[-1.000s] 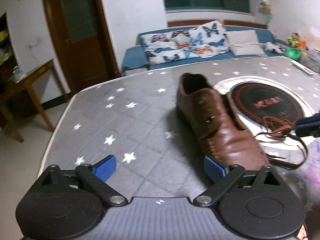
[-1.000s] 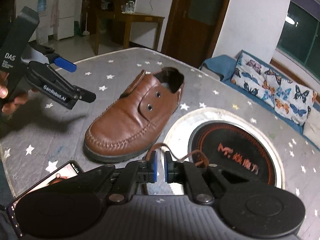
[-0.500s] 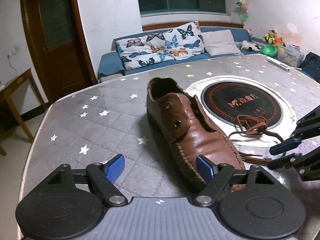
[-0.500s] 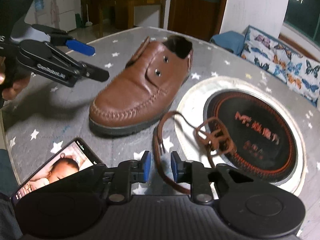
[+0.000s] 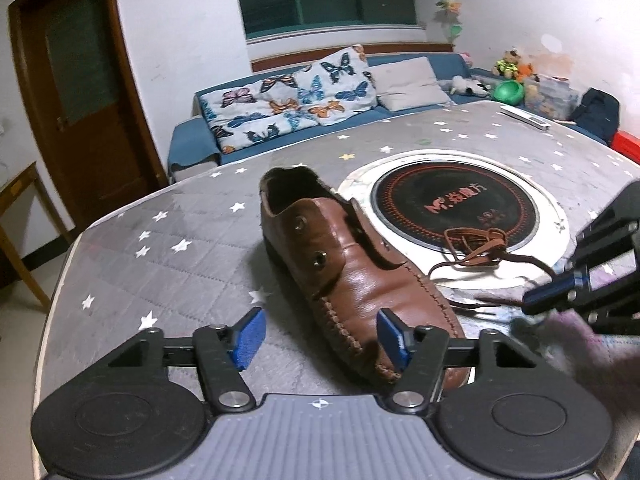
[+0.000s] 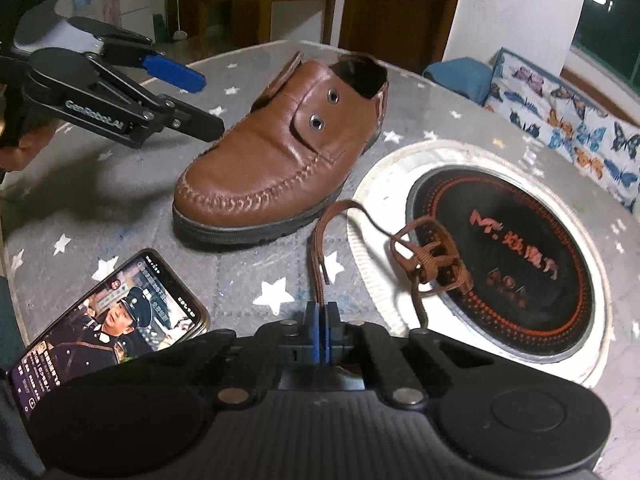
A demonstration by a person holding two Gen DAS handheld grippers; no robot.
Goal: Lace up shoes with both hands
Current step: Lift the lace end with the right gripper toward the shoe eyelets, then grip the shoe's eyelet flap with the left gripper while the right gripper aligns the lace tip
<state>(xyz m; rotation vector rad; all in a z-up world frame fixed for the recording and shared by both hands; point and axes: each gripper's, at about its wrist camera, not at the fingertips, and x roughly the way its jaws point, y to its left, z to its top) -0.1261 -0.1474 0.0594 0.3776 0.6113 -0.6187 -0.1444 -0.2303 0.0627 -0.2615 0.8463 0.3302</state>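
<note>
A brown leather shoe (image 5: 352,276) (image 6: 288,160) with empty eyelets lies on the grey star-patterned table. A brown lace (image 5: 476,246) (image 6: 424,260) lies bundled beside it on the round black hotplate. My left gripper (image 5: 318,338) is open, its blue pads either side of the shoe's toe; it also shows in the right wrist view (image 6: 188,100), above and left of the toe. My right gripper (image 6: 322,324) is shut on the lace, where a strand runs between its pads; in the left wrist view (image 5: 560,294) it is blurred.
A phone (image 6: 108,320) with a lit screen lies on the table near the shoe's toe. The hotplate (image 6: 504,264) sits in a white ring. A sofa with butterfly cushions (image 5: 296,96) stands beyond the table's far edge. A white remote (image 5: 524,118) lies far right.
My right gripper opened half a second ago and has now shut on the lace strand. My left gripper has swung nearer the shoe's toe and narrowed a little.
</note>
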